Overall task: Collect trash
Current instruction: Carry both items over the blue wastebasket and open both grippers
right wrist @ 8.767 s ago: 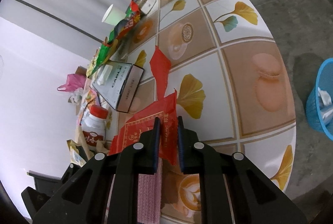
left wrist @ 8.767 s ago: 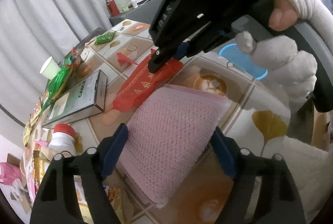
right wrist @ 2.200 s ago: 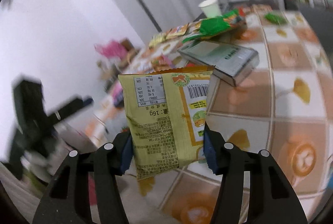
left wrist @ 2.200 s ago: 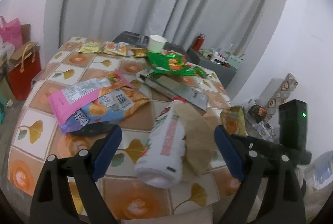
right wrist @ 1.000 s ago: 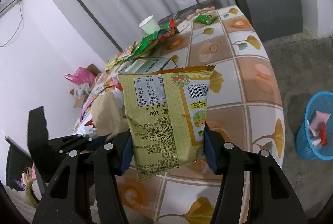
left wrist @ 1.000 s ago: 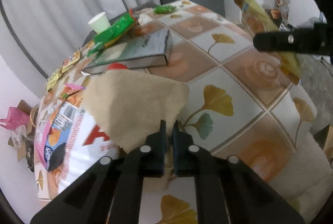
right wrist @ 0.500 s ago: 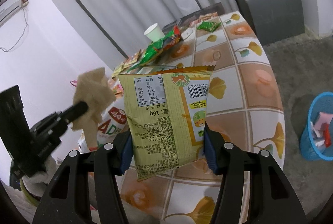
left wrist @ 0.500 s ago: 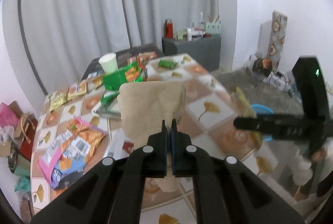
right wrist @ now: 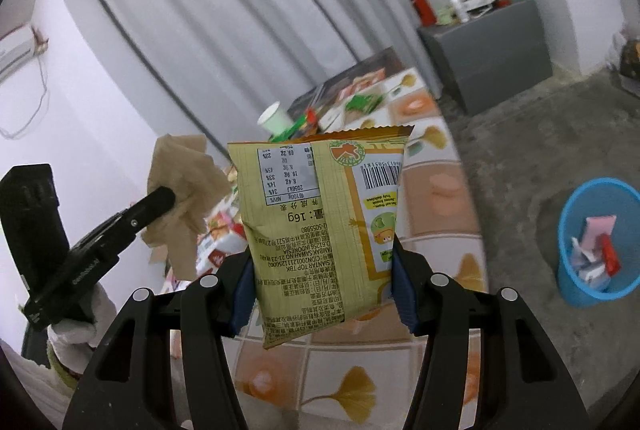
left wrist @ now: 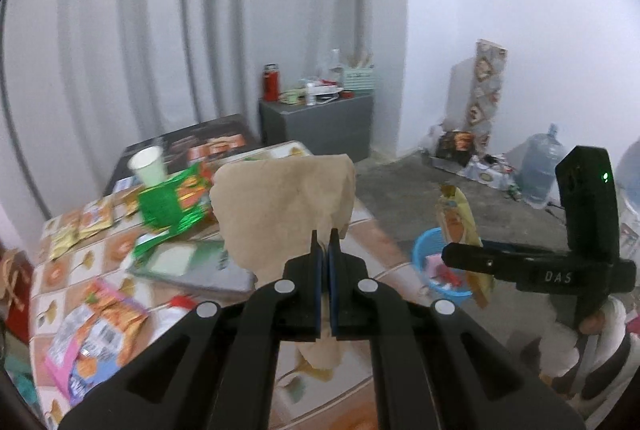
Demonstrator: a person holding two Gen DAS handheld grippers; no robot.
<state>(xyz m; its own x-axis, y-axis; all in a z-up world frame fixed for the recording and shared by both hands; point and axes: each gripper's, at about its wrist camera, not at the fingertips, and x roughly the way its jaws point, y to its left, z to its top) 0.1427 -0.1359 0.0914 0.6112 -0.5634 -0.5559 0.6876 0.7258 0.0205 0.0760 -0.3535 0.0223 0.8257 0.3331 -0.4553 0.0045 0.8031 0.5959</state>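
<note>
Carrying stage, both loads lifted clear of the tiled-pattern tablecloth table [right wrist: 440, 190]. Left gripper [left wrist: 325, 250] pinched tight on a crumpled brown paper napkin [left wrist: 280, 202]; right gripper [right wrist: 322, 270] clamped across a flat yellow-green snack packet [right wrist: 320, 214]. Next, probably: swinging each over the round blue plastic bin [right wrist: 596, 242] on the floor beside the table, then spreading the jaws directly above its mouth. Left on the table: white paper cup [left wrist: 148, 164], green foil wrappers [left wrist: 172, 204]. Nothing blocking the bin.

tiled table [left wrist: 120, 250] (snack wrappers [left wrist: 96, 326], cup [left wrist: 148, 164])
</note>
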